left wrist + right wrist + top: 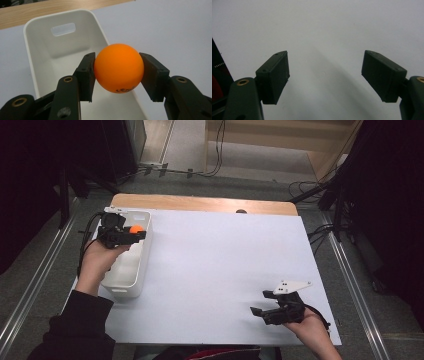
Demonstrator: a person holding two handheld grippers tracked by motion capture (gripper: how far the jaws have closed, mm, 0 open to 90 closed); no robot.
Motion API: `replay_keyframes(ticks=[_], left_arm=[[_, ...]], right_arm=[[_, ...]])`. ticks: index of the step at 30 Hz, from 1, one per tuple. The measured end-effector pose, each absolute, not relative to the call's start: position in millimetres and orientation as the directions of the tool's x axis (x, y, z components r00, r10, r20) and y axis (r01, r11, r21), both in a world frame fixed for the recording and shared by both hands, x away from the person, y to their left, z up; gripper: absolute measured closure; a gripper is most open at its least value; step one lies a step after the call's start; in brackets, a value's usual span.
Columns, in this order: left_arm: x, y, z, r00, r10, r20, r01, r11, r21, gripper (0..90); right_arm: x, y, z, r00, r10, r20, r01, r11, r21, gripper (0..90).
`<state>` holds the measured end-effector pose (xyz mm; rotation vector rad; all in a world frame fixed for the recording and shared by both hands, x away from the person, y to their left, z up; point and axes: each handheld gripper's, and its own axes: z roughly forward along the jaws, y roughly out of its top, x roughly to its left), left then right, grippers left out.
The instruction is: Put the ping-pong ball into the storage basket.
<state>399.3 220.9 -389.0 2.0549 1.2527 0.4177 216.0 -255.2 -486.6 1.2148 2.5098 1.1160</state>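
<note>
**Orange ball held over the white bin**

The left tongs [117,68] clench an orange ball [118,68] above the white bin [40,45] at the surface's [215,270] left edge. The right tongs [325,75] gape, released, over bare surface.

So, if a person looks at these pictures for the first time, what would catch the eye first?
First the orange ball, bright against everything else, clamped between the black jaws of the left gripper above the white bin at the table's left edge. Next the wide white table itself, with bare wood along its far edge. Last, the right gripper at the near right, its jaws spread wide with nothing between them.
</note>
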Motion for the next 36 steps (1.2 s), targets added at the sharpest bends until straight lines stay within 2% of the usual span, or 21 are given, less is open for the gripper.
replay_keyframes(ticks=[36], left_arm=[[408,239,-410,0.421,0.902,-0.094,0.706,-0.261,0.658,49.0]], right_arm=[[216,-255,-487,-0.666,0.723,0.185,0.622,0.400,0.673,20.7]])
